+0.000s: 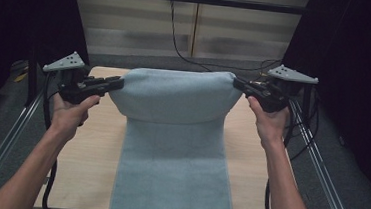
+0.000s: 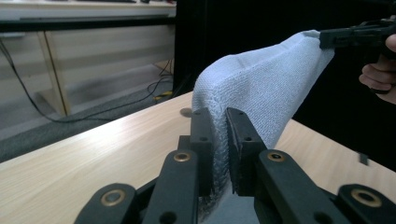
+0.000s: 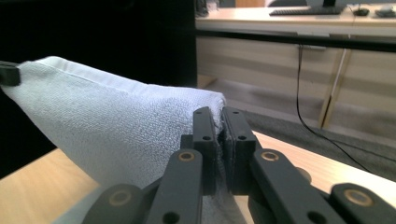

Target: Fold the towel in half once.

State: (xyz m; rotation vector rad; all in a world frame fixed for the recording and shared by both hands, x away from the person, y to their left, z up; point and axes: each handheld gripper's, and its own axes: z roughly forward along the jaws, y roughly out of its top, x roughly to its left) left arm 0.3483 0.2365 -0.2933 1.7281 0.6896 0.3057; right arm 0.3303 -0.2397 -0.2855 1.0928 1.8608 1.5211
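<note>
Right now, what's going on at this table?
A person is holding a light blue towel with two handheld grippers. The left gripper has its jaws shut on one far corner, and the right gripper is shut on the other. The far end is lifted off the wooden table and stretched between them, while the rest lies flat down the middle and reaches the near edge. It looks like a fold in progress, though that is a guess.

A pale wood table (image 1: 93, 162) fills the lower centre, on grey carpet (image 1: 339, 162). Black curtains (image 1: 359, 43) darken both upper corners; a beige cabinet (image 1: 140, 18) with a trailing cable (image 1: 176, 38) spans top centre.
</note>
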